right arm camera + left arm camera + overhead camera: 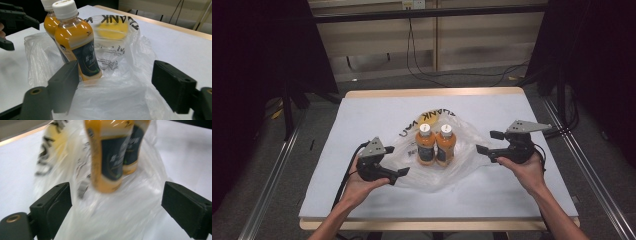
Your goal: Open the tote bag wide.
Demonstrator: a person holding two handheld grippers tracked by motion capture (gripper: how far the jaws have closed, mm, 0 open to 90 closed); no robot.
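Nearest the person's edge of the white table, two forearms, each hand around a black gripper. Left gripper just beside the left flank of the clear plastic bag, right gripper just beside its right flank – both aimed inward at the bag. Jaws of both spread wide, pinching nothing; in each gripper view only crumpled film of the bag lying loose between the pads, no pad pressing on it.

At the bag's middle, two orange bottles standing upright side by side, touching: left bottle and right bottle, both white-capped with dark labels. From above, both appear to stand on the spread plastic, the film lying flat and wrinkled around their bases.

Left gripper view: bottle bodies close and blurred, caps cut off by the top edge, label text unreadable. Right gripper view: sharper – caps plainly on, one bottle half hiding the other, and past them the other gripper at the far side of the bag.

Beyond the bottles, the bag's far part with a yellow patch and black lettering, reading in part "ANK" – also seen from above. Beyond the bag, bare table, then its wooden far edge.
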